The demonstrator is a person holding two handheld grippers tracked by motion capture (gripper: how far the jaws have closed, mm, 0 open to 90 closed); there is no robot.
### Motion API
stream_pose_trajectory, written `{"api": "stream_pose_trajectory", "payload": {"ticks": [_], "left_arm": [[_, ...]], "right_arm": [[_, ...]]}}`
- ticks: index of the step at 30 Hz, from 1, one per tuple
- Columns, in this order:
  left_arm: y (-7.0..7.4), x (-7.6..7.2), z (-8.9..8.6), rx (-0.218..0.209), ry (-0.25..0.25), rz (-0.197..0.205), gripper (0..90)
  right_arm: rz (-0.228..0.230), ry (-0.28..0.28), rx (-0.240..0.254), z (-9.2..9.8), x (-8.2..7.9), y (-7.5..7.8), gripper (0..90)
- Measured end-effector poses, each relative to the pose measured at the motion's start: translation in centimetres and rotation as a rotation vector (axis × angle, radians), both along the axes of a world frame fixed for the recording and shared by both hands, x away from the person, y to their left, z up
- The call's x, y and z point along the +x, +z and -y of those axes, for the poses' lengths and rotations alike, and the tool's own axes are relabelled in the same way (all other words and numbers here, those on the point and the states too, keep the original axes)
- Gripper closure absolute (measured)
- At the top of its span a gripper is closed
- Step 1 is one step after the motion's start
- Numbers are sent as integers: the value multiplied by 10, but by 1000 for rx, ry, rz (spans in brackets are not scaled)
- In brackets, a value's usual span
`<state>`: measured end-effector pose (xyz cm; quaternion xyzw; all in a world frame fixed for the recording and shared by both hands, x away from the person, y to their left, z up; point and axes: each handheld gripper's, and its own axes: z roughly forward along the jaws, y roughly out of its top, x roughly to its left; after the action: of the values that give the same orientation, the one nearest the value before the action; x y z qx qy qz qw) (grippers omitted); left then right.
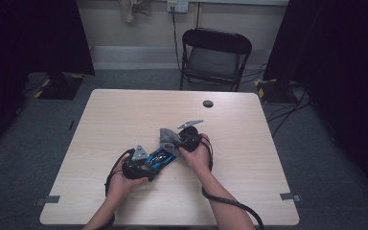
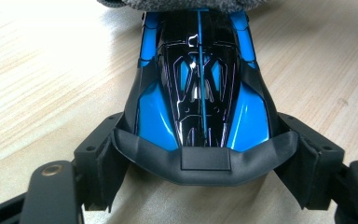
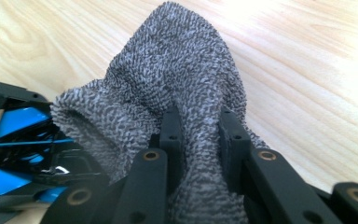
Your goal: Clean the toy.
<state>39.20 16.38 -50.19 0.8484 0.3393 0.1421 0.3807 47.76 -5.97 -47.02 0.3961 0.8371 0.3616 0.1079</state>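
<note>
Grey terry cloth [image 3: 177, 93] is pinched in your right gripper [image 3: 198, 126], resting on the glossy blue-and-black toy car [image 2: 200, 84]. Your left gripper [image 2: 200, 161] clamps the car's black rear end.

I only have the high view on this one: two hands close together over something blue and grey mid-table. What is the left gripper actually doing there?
Observer: The left gripper is clamped on a blue and black toy car, its pads pressing the car's sides at one end.
Operator: And the grey lump by the right hand?
Observer: That is a grey terry cloth, pinched between the jaws of the right gripper.
Operator: Is the cloth on the car or beside it?
Observer: In the left gripper view, the cloth lies over the car's far end, covering it.
Operator: Is the car lifted?
Observer: I cannot tell; the wooden table shows close beneath it on both sides.
</note>
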Motion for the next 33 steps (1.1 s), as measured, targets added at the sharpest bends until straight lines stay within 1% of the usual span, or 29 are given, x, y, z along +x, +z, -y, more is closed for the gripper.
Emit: {"api": "stream_pose_trajectory", "payload": {"ticks": [8,13,18,22,24,26,33], "left_arm": [[0,0,0,-1,0,0,244],[0,0,0,0,0,0,244],[0,0,0,0,0,0,245],[0,0,0,0,0,0,245],[0,0,0,0,0,1,245],[0,0,0,0,0,1,244],[0,0,0,-3,0,2,245]], "right_arm": [[-3,-34,-5,4,5,-2,755],[-14,-62,6,10,10,-5,755],[-16,-74,-5,14,12,-7,755],[-7,-85,-16,17,14,-10,754],[-11,-88,-14,19,15,-10,754],[-18,-92,1,21,16,-11,755],[-4,-87,-35,23,15,-9,755]]}}
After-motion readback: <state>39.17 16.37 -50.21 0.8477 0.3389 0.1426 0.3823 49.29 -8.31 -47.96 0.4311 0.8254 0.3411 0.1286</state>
